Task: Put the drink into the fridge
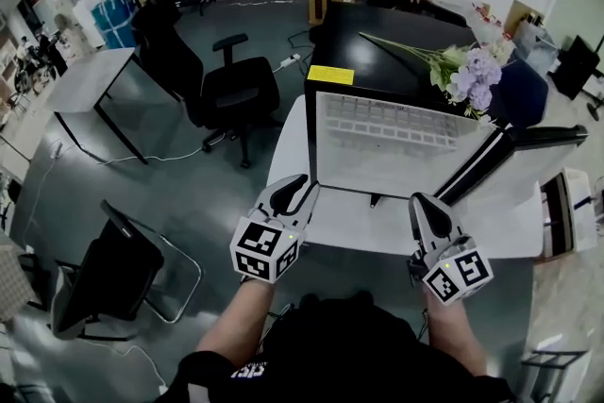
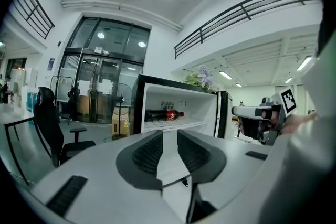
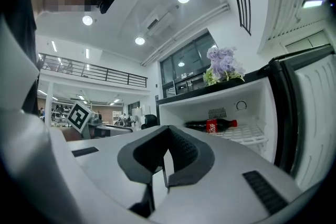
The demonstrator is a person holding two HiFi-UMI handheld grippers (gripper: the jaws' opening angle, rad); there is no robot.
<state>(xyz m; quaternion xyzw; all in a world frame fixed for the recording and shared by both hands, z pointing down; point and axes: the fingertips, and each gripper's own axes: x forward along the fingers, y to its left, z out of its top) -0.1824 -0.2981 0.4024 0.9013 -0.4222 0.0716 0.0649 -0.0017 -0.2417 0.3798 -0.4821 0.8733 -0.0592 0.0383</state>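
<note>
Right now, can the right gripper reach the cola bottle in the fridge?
Probably yes: the fridge door stands open and nothing blocks the right gripper from the cola bottle, though its jaws are shut.

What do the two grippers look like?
The left gripper and right gripper are light grey, each with two curved jaws lined with black ribbed pads. Each carries a white cube with black square markers. The person wears a black short-sleeved top.

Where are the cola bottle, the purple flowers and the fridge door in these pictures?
cola bottle (image 3: 211, 125): right gripper view, on its red label.
purple flowers (image 1: 478, 71): head view, on the blossoms.
fridge door (image 3: 315, 113): right gripper view, on its white inner lining.
</note>
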